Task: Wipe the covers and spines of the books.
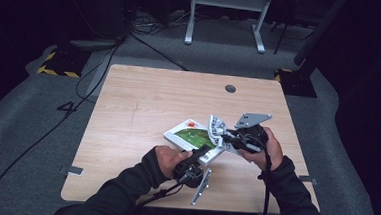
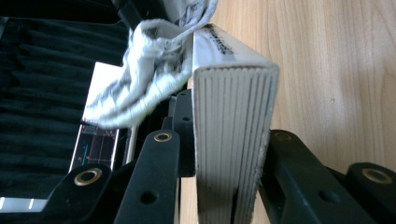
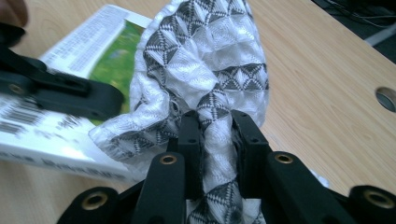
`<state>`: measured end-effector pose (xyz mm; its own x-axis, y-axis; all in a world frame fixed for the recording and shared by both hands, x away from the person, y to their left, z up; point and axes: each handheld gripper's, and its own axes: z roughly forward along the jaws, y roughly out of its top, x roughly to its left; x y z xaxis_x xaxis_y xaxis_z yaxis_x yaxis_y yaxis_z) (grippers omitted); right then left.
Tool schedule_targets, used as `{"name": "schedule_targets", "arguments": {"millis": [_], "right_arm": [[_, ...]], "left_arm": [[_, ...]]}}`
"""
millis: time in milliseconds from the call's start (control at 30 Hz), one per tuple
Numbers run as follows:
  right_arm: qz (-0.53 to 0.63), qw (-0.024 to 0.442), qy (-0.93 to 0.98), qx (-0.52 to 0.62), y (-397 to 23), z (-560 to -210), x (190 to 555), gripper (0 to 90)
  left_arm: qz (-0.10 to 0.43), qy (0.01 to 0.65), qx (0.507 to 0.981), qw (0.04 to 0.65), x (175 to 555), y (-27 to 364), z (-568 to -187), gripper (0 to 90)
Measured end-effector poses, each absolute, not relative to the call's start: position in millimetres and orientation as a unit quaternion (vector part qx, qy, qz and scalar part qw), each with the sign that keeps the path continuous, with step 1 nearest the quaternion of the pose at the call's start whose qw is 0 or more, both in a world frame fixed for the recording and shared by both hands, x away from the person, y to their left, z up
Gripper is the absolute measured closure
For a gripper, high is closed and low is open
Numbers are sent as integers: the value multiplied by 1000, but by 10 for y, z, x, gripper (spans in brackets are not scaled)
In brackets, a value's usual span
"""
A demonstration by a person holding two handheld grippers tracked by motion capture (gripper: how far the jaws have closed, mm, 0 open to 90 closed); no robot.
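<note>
High view, table: light wooden table top (image 1: 143, 104) with a round cable hole (image 1: 230, 88) near its far edge.
High view, box: flat white cardboard box with a green picture on its lid (image 1: 192, 137), lying near the middle of the table, between the two hands.
High view, left gripper (image 1: 202, 151): at the box's near edge, jaws clamped on it.
High view, right gripper (image 1: 225, 135): just right of the box, gripping a white cloth patterned with grey triangles (image 1: 216, 127), which stands up beside the box.
Left gripper view, box (image 2: 233, 135): its edge stands upright between the two black jaws, both pressed against it; the cloth (image 2: 140, 74) hangs just behind, to the left.
Right gripper view, cloth (image 3: 210, 70): a bunched fold is pinched between narrow jaws, billowing above them.
Right gripper view, box (image 3: 84, 56): behind the cloth at left, with the left gripper (image 3: 60, 93) across it.
</note>
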<state>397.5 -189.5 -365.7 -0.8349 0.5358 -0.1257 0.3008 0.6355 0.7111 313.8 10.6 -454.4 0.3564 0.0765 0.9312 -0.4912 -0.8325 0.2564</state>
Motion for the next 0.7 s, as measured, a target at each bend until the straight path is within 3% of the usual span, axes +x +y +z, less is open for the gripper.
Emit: {"name": "schedule_targets", "arguments": {"millis": [233, 467, 700], "right_arm": [[339, 142, 910, 192, -1619, -3644, 3909, 757], [301, 120, 915, 239, -1710, -3754, 4261, 756], [298, 101, 925, 210, -1469, -3777, 4284, 757]], "left_arm": [[563, -157, 774, 244, 3079, 72, -4583, 753], [565, -185, 768, 239, 2990, 2, -4597, 752], [564, -197, 765, 239, 2957, -35, -4630, 752]]}}
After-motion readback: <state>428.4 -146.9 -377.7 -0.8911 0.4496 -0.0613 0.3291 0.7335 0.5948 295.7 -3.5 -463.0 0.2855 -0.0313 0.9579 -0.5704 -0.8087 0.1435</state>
